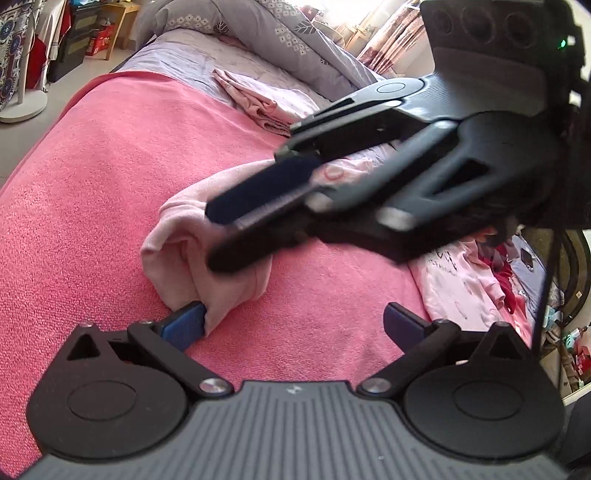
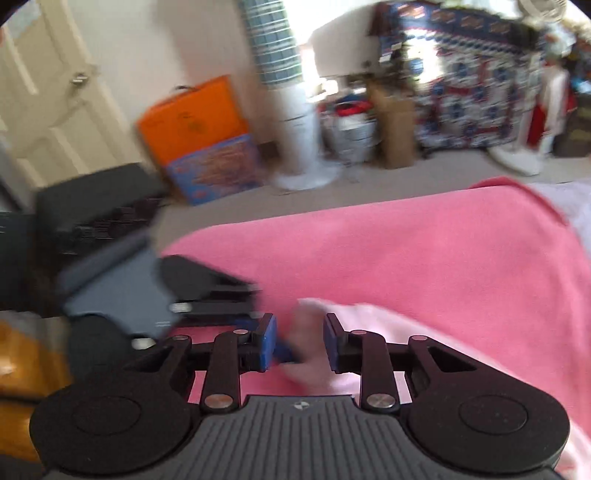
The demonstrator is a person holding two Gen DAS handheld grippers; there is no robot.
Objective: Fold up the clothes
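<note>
A pale pink garment (image 1: pixel 177 251) lies bunched on the pink blanket (image 1: pixel 92 184), with a raised fold at its near end. My left gripper (image 1: pixel 293 321) is wide open low over the blanket, its left pad (image 1: pixel 184 325) touching the fold's lower edge. My right gripper (image 1: pixel 212 238) reaches in from the upper right over the same fold. In the right wrist view, the right gripper (image 2: pixel 299 347) has a narrow gap with a blurred bump of the garment (image 2: pixel 369 321) inside it. The bump lies against the right pad (image 2: pixel 331 347) and stands clear of the left pad. The left tool's grey housing (image 2: pixel 122 295) is close at the left.
A folded pink cloth (image 1: pixel 258 99) lies further up the bed near a grey patterned quilt (image 1: pixel 277 33). A heap of pink and red clothes (image 1: pixel 472 280) sits off the bed's right side. Beyond the blanket's edge are floor, an orange box (image 2: pixel 192 118) and a white fan stand (image 2: pixel 299 140).
</note>
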